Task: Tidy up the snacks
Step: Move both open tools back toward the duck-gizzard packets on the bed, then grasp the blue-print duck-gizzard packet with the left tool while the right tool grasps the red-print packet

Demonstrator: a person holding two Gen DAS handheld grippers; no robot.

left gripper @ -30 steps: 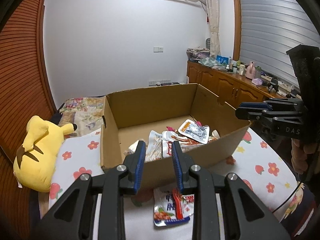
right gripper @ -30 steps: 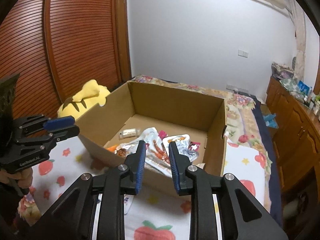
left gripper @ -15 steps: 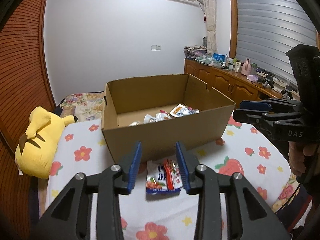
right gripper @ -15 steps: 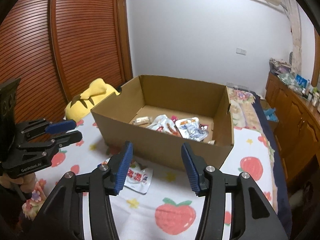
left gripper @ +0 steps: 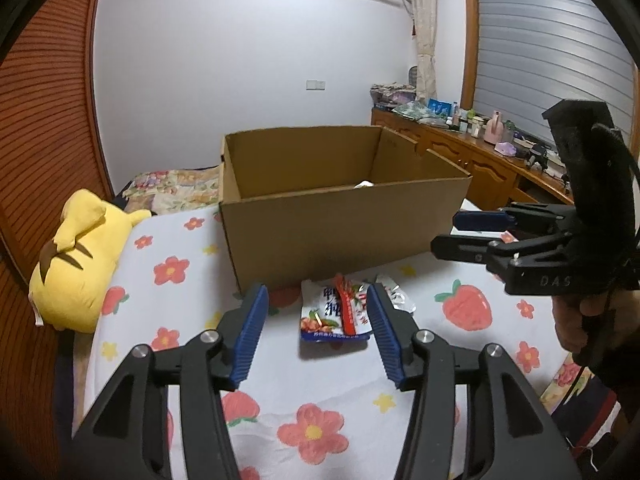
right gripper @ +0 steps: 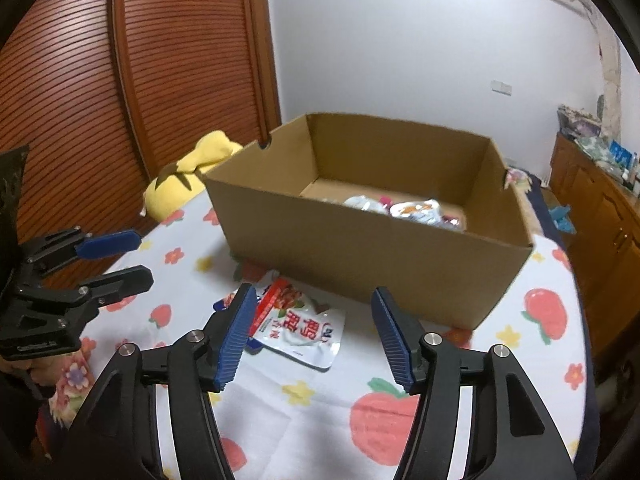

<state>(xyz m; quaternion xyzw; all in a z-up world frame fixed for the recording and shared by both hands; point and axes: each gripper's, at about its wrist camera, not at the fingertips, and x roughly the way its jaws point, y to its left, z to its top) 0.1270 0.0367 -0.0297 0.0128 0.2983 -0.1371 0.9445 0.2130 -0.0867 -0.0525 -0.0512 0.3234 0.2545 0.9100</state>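
Cardboard box (right gripper: pixel 372 256) front wall hides most packets (right gripper: pixel 416 210) inside. Glossy crinkled snack pouch (left gripper: pixel 335 313) flat, centre frame. Left tool (left gripper: pixel 316 330), right tool (right gripper: pixel 314 338): jaws opening, nothing between.

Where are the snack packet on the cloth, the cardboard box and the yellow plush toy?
snack packet (left gripper: pixel 335 316), left wrist view, on its printed front.
cardboard box (left gripper: pixel 340 232), left wrist view, on its near outer wall.
yellow plush toy (left gripper: pixel 78 264), left wrist view, on its back.

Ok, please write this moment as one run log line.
left tongs: opening, empty | right tongs: opening, empty | white-red snack pouch: on cloth before brown cardboard box
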